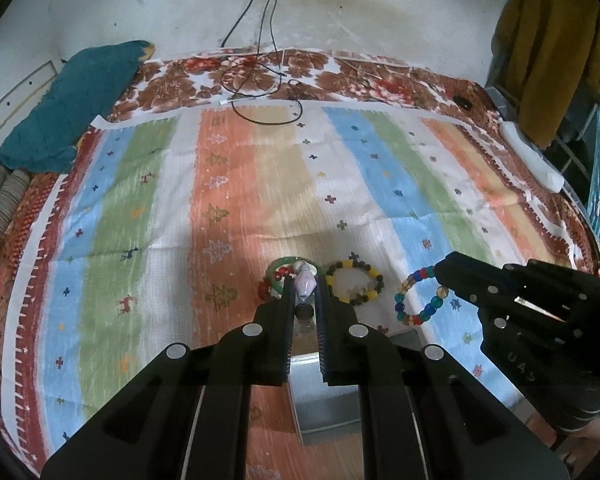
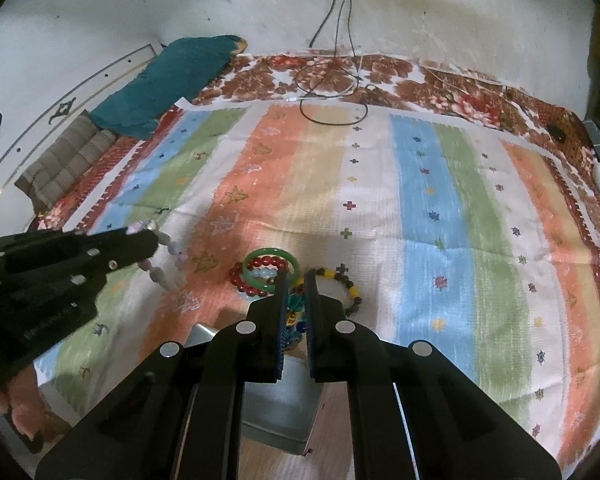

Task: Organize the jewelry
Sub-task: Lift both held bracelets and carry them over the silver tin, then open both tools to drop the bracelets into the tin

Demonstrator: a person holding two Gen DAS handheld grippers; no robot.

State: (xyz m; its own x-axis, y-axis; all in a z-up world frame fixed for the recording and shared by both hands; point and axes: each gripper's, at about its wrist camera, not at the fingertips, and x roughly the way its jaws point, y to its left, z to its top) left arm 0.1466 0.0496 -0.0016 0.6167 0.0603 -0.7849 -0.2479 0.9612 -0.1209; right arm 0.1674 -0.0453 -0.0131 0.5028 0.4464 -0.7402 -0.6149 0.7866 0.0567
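Beads are hanging from both grippers above the striped cloth (image 1: 236, 208). The left gripper (image 1: 303, 292) is clamping a pale bracelet (image 1: 305, 286) between its tips; in the right view that strand (image 2: 168, 264) is dangling toward 5 o'clock from the tool, its long axis running steeply downward. The right gripper (image 2: 294, 300) is pinching a blue-and-amber bracelet (image 1: 418, 296), whose loop is sagging toward 7 o'clock in the left view, long axis slanting the same way. A grey tray (image 1: 324, 392) is lying below both tools, at 6 o'clock. On the cloth at 12 o'clock from the tips, a green bangle (image 2: 272, 270), red beads (image 2: 244, 280) and a yellow-black bracelet (image 1: 354, 282) are lying close together.

Risks, as I judge them: each grip is catching only a bead or two, so a jolt could be shaking a strand loose; a swinging loop could also be snagging on the tray rim or missing it altogether.
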